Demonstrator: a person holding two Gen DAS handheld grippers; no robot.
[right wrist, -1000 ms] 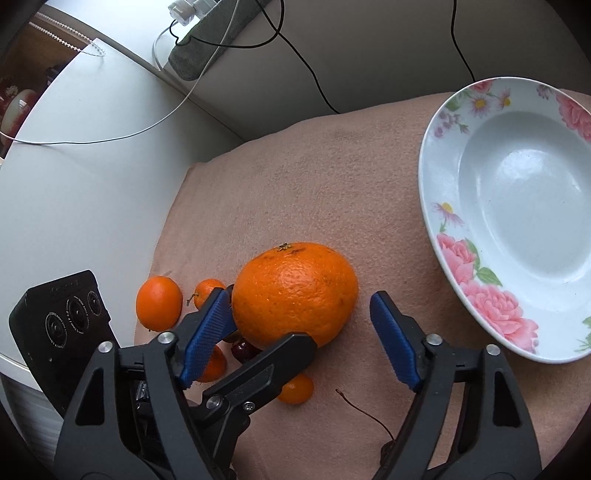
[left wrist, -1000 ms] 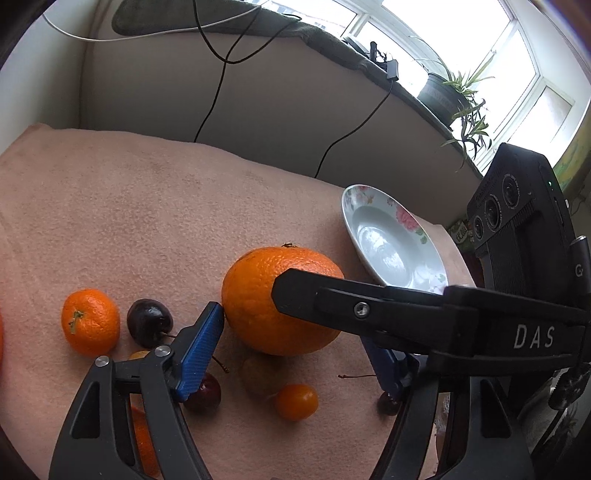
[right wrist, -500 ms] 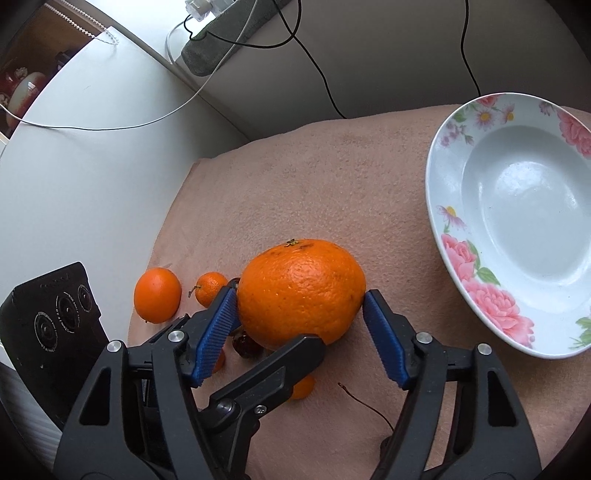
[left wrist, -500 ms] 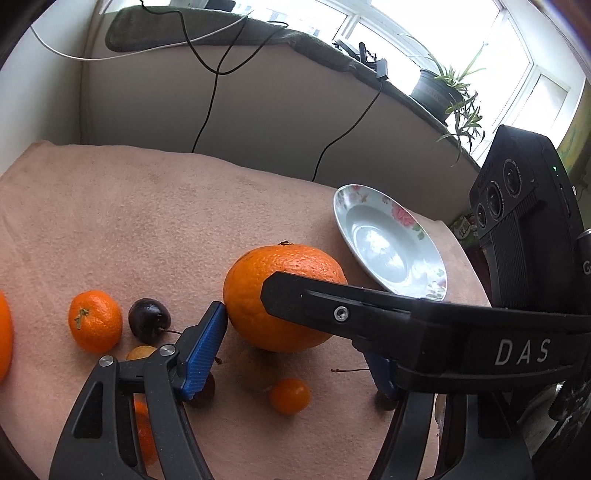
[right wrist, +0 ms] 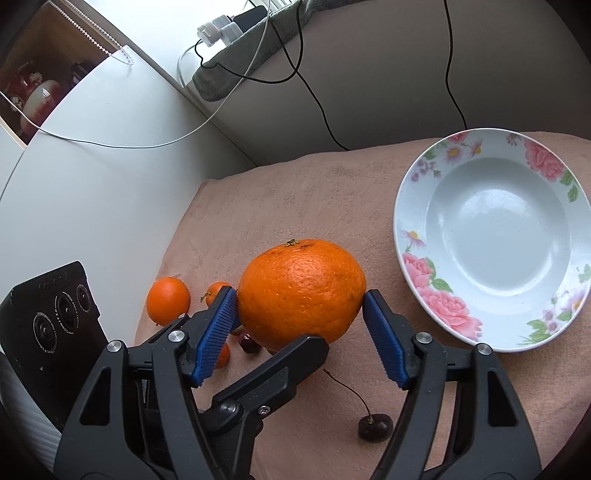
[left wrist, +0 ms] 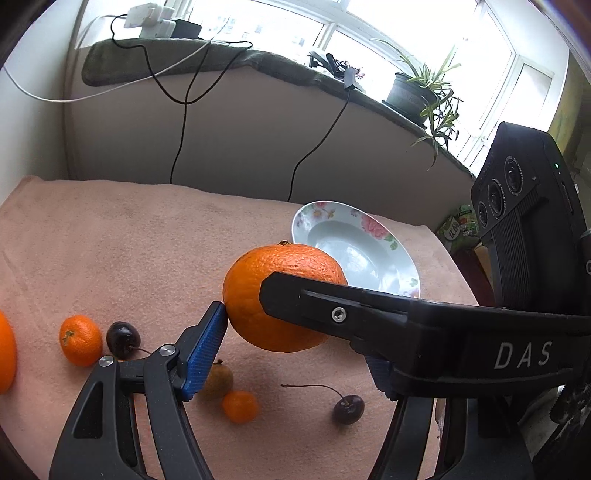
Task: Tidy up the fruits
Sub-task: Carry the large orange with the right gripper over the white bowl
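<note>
right wrist view: the right tongs (right wrist: 300,317) grip the large orange (right wrist: 301,290) between both blue pads, holding it above the pink cloth (right wrist: 295,199) just left of the flowered plate (right wrist: 410,206). left wrist view: the left tongs (left wrist: 295,350) stand open, one pad against the orange's side. small mandarin (left wrist: 80,339), dark cherry (left wrist: 123,339) and stemmed cherry (left wrist: 348,409) lie on the cloth-covered bench.

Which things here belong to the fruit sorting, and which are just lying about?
Job: large orange, gripped by right gripper; mandarin; small citrus; cherries; flowered plate.
Lying about: cables; power strip; potted plant.
</note>
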